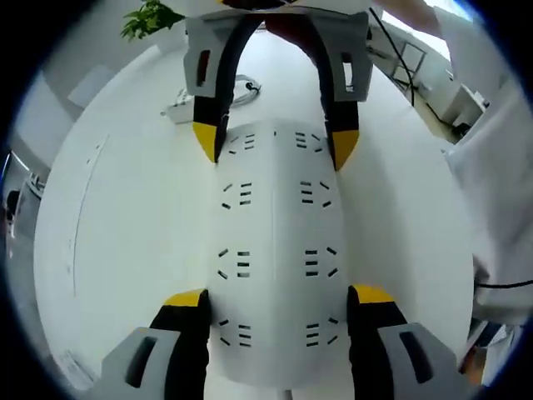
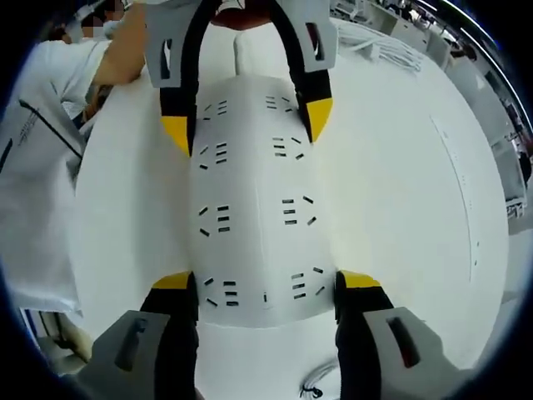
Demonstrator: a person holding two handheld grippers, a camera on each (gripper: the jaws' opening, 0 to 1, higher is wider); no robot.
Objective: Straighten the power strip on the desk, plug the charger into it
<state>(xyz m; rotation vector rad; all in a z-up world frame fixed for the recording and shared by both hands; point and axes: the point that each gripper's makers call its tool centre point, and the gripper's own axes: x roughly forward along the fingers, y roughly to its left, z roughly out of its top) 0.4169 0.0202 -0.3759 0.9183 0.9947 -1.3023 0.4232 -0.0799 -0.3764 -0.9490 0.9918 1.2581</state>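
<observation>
A wide white power strip [image 1: 275,225] with two rows of sockets lies flat on the white desk [image 1: 125,217]. My left gripper [image 1: 279,296] holds its near end, the yellow-tipped jaws pressed against both long sides. My right gripper [image 1: 275,146] clamps the far end the same way. In the right gripper view the strip [image 2: 254,225] runs from my right gripper [image 2: 266,280] up to my left gripper [image 2: 247,125]. A small white charger-like block [image 1: 179,111] with a coiled cable [image 1: 244,86] lies on the desk beyond the strip's far end.
A person in white clothing [image 1: 500,200] stands at the desk's edge beside the strip, and also appears as white clothing [image 2: 37,167] in the right gripper view. A green plant [image 1: 150,17] sits past the far corner. A cable loop [image 2: 321,383] lies near my right gripper.
</observation>
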